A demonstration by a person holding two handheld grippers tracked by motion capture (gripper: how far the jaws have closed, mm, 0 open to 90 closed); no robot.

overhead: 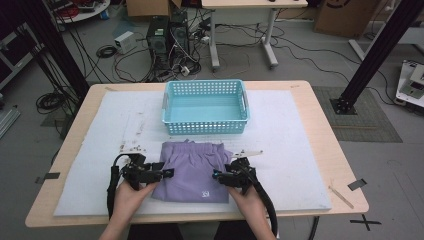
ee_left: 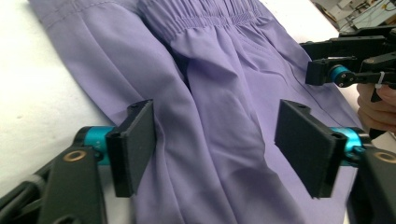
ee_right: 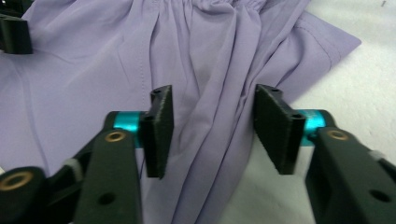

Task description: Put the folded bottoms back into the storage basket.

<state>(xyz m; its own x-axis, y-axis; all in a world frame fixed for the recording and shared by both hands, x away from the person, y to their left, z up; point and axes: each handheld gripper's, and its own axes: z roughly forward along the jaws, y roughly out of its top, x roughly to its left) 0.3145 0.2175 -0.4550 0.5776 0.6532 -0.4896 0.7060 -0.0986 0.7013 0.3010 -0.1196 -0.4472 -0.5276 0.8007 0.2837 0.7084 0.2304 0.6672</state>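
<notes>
A small white logo, too tiny to read, is showing on the purple shorts (overhead: 192, 171) lying on the white mat (overhead: 295, 145) just before the turquoise basket (overhead: 205, 107), which is sitting with nothing in it. The left gripper (ee_left: 219, 144) is hovering wide open over the fabric, and the right gripper (ee_right: 212, 128) is standing half open astride a fold, its pads not pressing.

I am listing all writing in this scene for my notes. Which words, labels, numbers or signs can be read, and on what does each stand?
No text can be read.
Small white mark on the purple shorts, near the hem: too small and blurred to read.
Dark round print on the cardboard box: cut off, not readable.
Black tape cross on the floor: a mark, not writing.
</notes>
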